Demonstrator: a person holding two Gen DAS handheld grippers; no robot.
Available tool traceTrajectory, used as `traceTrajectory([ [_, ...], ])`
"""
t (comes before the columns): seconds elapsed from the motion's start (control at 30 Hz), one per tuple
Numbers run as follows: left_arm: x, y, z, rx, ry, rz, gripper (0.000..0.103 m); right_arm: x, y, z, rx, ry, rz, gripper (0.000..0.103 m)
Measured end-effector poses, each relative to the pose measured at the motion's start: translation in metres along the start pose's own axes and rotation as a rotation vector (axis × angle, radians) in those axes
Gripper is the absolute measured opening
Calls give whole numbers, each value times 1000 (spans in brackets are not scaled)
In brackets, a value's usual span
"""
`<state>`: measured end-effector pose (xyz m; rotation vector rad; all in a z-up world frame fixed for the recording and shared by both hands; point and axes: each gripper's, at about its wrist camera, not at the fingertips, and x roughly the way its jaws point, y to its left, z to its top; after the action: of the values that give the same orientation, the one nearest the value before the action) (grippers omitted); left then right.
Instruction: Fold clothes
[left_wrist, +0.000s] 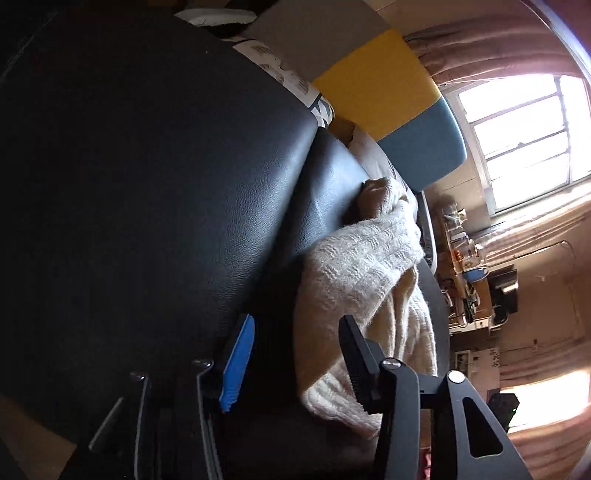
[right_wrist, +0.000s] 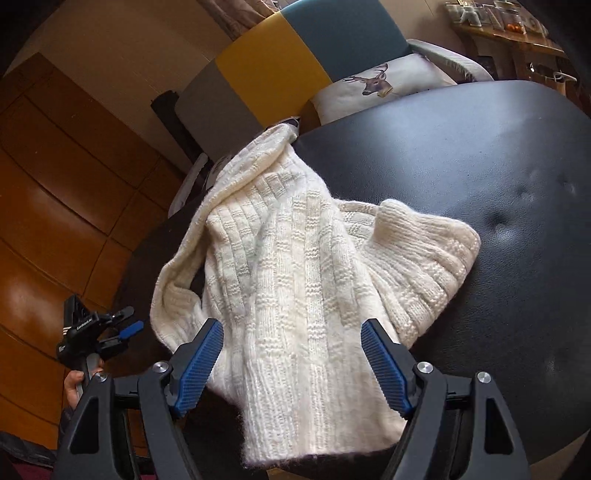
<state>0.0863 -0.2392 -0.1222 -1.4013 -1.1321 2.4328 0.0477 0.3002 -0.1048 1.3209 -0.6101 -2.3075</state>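
Observation:
A cream knitted sweater (right_wrist: 295, 258) lies crumpled on a black leather surface (right_wrist: 480, 166), one sleeve trailing toward the far edge. My right gripper (right_wrist: 291, 365) hovers over the sweater's near hem, open, the knit showing between its blue pads (right_wrist: 199, 365) without being pressed. In the left wrist view the sweater (left_wrist: 362, 266) lies at the right of the tilted leather surface (left_wrist: 166, 184). My left gripper (left_wrist: 295, 365) is open beside the sweater's edge, holding nothing. The right wrist view also shows the left gripper (right_wrist: 92, 332) at the lower left, off the sweater, held by a hand (right_wrist: 74, 384).
A chair back in grey, yellow and teal panels (right_wrist: 273, 66) stands behind the leather surface, with a deer-print cushion (right_wrist: 380, 85). Wooden flooring (right_wrist: 55, 184) lies to the left. A bright window (left_wrist: 524, 140) and a cluttered shelf (left_wrist: 469, 266) are beyond.

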Motion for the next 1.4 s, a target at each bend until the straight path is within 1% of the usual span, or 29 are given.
traceTrajectory([
  [0.07, 0, -8, -12, 70, -2, 13, 63, 11, 2, 1, 9, 17, 3, 80],
  [0.13, 4, -23, -25, 153, 2, 21, 69, 7, 7, -9, 7, 31, 9, 80],
  [0.17, 9, -31, -30, 194, 1, 35, 73, 13, 12, -9, -3, 38, 14, 80],
  [0.23, 21, -44, -38, 261, -5, 87, 74, 24, 21, -8, -26, 50, 17, 80],
  [0.33, 39, -46, -47, 277, 0, 176, 74, 27, 38, -9, -100, 49, -4, 80],
  [0.37, 46, -45, -46, 258, 3, 192, 74, 28, 43, -9, -129, 43, -9, 80],
  [0.43, 53, -40, -46, 212, 5, 198, 74, 30, 56, -6, -200, 28, -9, 80],
  [0.5, 58, -37, -46, 181, 0, 186, 74, 34, 72, -2, -291, 11, -4, 80],
  [0.53, 60, -37, -45, 169, -8, 180, 73, 38, 79, 1, -337, 5, -18, 80],
  [0.57, 60, -38, -45, 166, -23, 171, 72, 46, 85, 4, -379, 1, -47, 80],
  [0.63, 60, -42, -45, 172, -45, 139, 47, 64, 92, 12, -439, 11, -88, 80],
  [0.67, 62, -43, -46, 180, -43, 132, 28, 74, 92, 16, -449, 24, -102, 80],
  [0.7, 63, -44, -46, 187, -38, 134, 23, 84, 92, 19, -454, 40, -119, 80],
  [0.73, 64, -45, -47, 194, -34, 135, 23, 95, 91, 22, -460, 57, -143, 80],
  [0.8, 66, -43, -47, 189, -17, 124, 23, 116, 85, 23, -480, 97, -224, 80],
  [0.87, 66, -36, -44, 152, 11, 112, 23, 136, 74, 20, -484, 156, -299, 80],
  [0.9, 66, -31, -42, 124, 28, 100, 25, 140, 69, 17, -486, 163, -306, 81],
  [0.93, 65, -24, -40, 88, 46, 70, 27, 139, 66, 13, -503, 141, -296, 83],
  [0.97, 62, -18, -39, 59, 48, 41, 37, 137, 64, 10, -520, 124, -290, 84],
  [1.0, 57, -14, -39, 45, 31, 28, 51, 136, 64, 7, -536, 116, -292, 84],
  [1.03, 51, -12, -40, 49, 12, 28, 57, 135, 63, 4, -548, 108, -295, 84],
  [1.07, 46, -14, -42, 87, -12, 53, 61, 135, 63, 3, -556, 102, -296, 84],
  [1.13, 40, -21, -48, 166, -54, 106, 64, 136, 63, 2, -554, 97, -297, 87],
  [1.17, 38, -23, -51, 194, -69, 124, 73, 137, 63, 3, -551, 101, -297, 87],
  [1.2, 38, -26, -55, 216, -82, 140, 79, 138, 64, 4, -545, 105, -294, 88],
  [1.3, 44, -31, -62, 245, -102, 179, 85, 136, 63, 7, -522, 94, -274, 88],
  [1.4, 56, -37, -62, 223, -58, 206, 85, 134, 62, 5, -506, 73, -255, 88],
])
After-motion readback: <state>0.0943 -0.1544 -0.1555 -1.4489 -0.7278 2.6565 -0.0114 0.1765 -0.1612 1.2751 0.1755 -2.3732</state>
